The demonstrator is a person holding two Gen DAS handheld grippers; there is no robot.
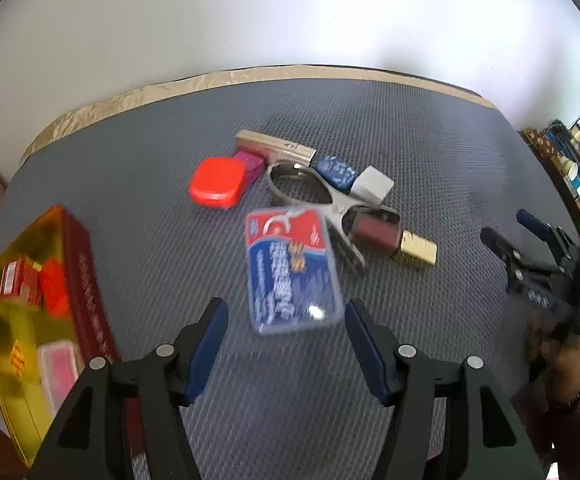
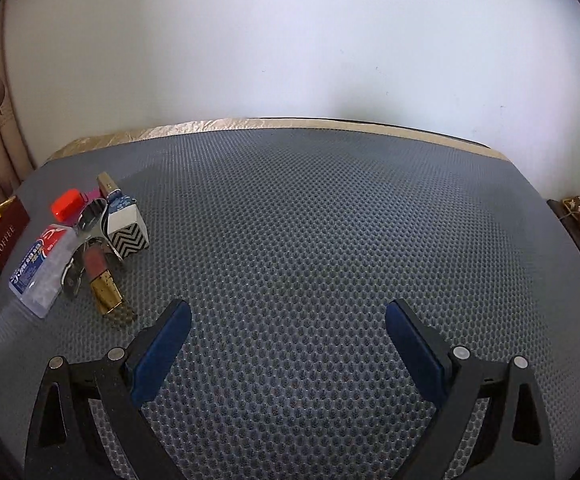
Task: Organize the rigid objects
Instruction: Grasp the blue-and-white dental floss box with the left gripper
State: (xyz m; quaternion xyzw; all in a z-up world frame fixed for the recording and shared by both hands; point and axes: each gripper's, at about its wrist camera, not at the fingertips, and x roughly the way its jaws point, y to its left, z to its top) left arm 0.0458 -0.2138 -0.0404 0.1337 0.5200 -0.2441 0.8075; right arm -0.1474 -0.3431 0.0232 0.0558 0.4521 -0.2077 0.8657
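2 wide-open empty tongs: left gripper [image 1: 286, 316] lines up at 6 o'clock of the clear plastic box [image 1: 291, 270]; right gripper [image 2: 288, 344] waits aside.

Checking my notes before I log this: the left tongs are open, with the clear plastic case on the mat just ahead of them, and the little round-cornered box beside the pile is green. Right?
Not quite. The round-cornered box is red, not green, as the left wrist view shows. The rest stands: the left tongs are open, with the clear plastic case on the mat just ahead.

Grey honeycomb mat [image 2: 329, 240] over the worktop, tan strip [image 2: 290, 123] along its far edge, white wall [image 2: 290, 40] behind.
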